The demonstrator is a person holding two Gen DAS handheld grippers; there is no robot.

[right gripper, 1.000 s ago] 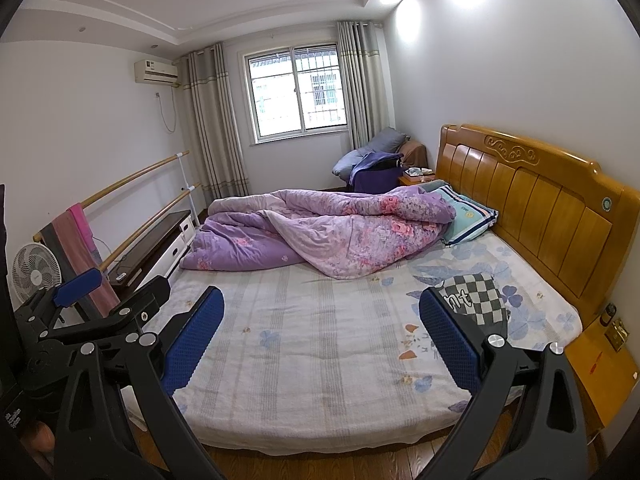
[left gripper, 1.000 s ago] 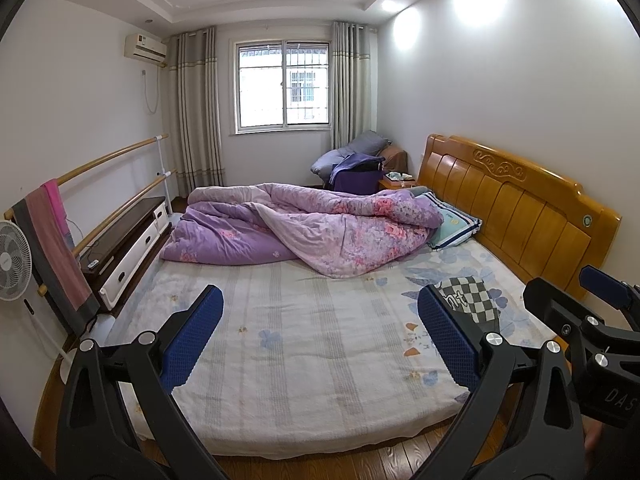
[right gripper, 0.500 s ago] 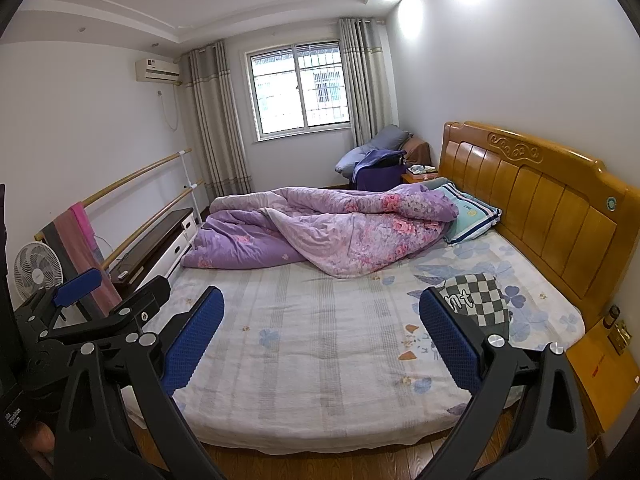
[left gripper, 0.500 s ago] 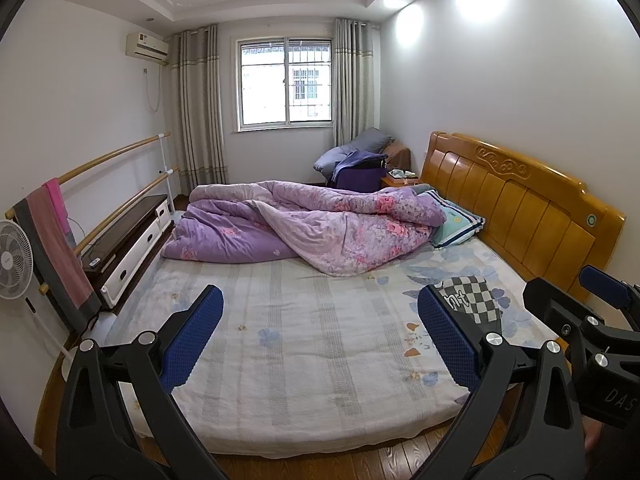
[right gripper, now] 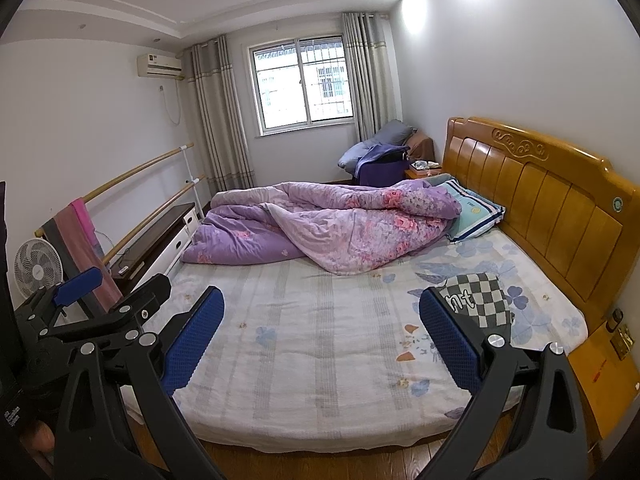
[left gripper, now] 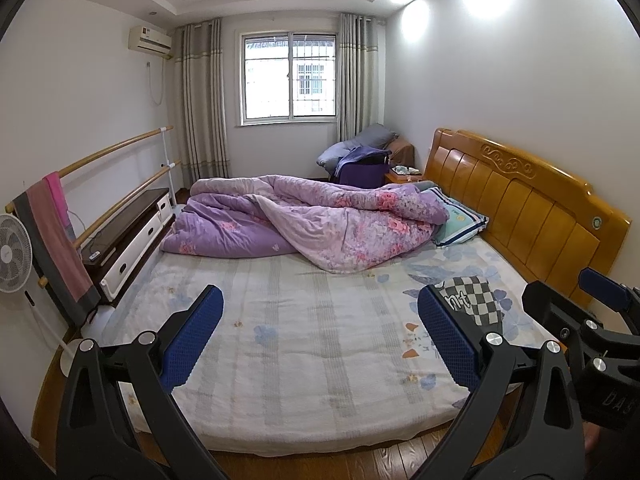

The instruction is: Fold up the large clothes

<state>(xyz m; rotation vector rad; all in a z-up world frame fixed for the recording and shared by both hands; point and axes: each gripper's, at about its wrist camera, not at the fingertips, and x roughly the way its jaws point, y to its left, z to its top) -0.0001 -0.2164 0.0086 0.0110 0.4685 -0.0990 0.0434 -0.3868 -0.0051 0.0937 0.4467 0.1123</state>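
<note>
Purple floral quilt [left gripper: 316,224] is bunched up at the far side of the bed [left gripper: 304,344], next to the headboard [left gripper: 532,204], probably shoved there so the near half is freed for folding. A checkered garment [left gripper: 476,300] is left by the headboard, maybe a shirt, hard to say. Both the left gripper [left gripper: 320,336] and right gripper [right gripper: 320,336] are held level over the bed's near edge, jaws spread wide, nothing pinched.
</note>
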